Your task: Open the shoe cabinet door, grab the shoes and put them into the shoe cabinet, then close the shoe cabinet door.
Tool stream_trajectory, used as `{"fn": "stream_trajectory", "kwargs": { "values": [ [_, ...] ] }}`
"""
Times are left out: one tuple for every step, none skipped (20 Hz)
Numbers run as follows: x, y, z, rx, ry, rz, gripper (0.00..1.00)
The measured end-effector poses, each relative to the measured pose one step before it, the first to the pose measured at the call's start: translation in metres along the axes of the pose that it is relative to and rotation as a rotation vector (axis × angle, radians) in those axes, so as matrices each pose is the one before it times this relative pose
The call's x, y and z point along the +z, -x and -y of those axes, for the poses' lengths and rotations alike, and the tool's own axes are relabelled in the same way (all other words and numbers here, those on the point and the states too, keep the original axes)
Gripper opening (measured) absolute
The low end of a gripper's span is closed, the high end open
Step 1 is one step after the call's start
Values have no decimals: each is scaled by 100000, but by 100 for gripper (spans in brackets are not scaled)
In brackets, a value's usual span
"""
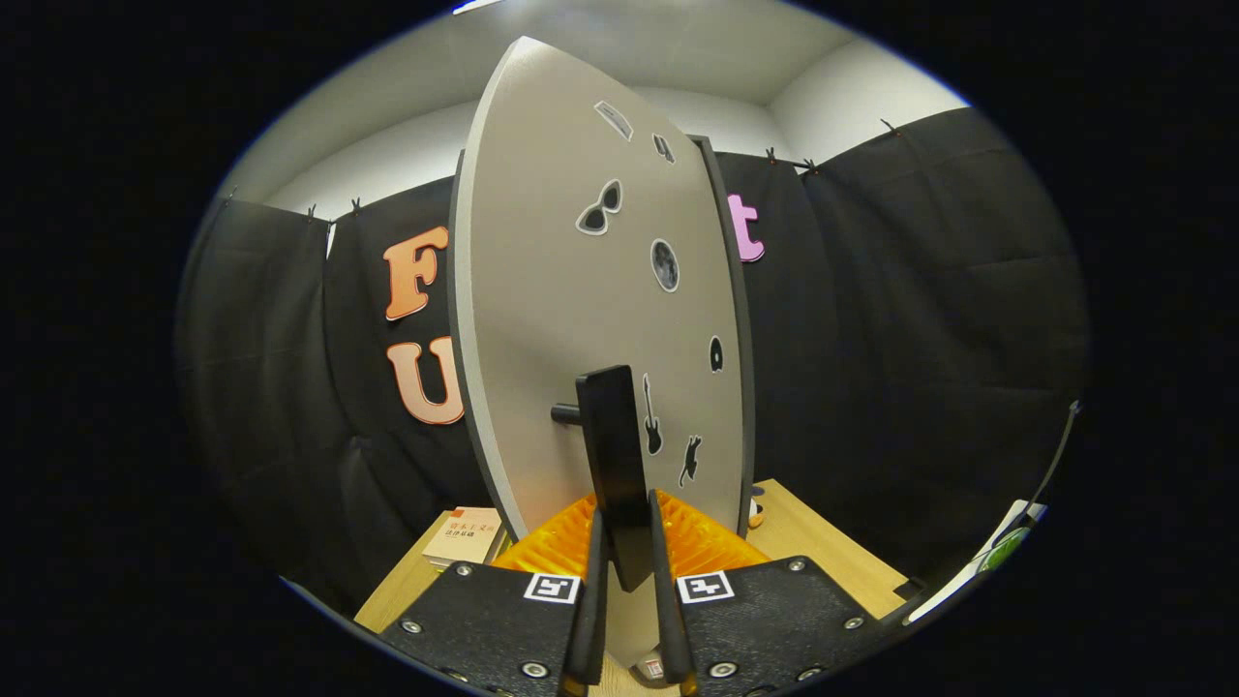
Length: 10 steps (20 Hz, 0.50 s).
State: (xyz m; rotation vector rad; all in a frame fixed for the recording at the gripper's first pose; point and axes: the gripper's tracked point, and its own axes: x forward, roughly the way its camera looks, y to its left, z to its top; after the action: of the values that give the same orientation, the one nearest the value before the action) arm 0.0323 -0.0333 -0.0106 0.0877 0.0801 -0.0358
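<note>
The shoe cabinet's grey door (571,319) stands swung out toward me, seen at a slant, with several small stickers on its face. A flat black handle (615,455) juts from the door on a short peg. My gripper (627,542) is shut on this handle, one finger pressing on each side of its lower part. The dark edge of the cabinet body (740,329) runs along the door's far side. The inside of the cabinet is hidden behind the door.
A wooden tabletop (823,552) lies under the cabinet. A small book (465,534) rests on it, left of the door. White and green items (1002,547) sit at the table's far right. Black cloth walls surround the booth.
</note>
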Motion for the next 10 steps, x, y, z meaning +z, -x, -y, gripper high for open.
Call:
{"fn": "stream_trajectory", "kwargs": {
  "values": [
    [-14,219,548,-428,-978,-134,23],
    [19,262,521,-590,-17,0,23],
    [149,257,656,-1058,297,459,23],
    [-4,273,695,-1216,440,70,23],
    [133,237,672,-974,293,509,23],
    [-31,237,530,-847,-238,88,23],
    [119,277,750,-656,-709,47,23],
    [-148,251,700,-425,-392,-300,23],
    [-8,247,698,-612,-490,-210,23],
    [-103,200,795,-896,-710,-308,23]
  ]
}}
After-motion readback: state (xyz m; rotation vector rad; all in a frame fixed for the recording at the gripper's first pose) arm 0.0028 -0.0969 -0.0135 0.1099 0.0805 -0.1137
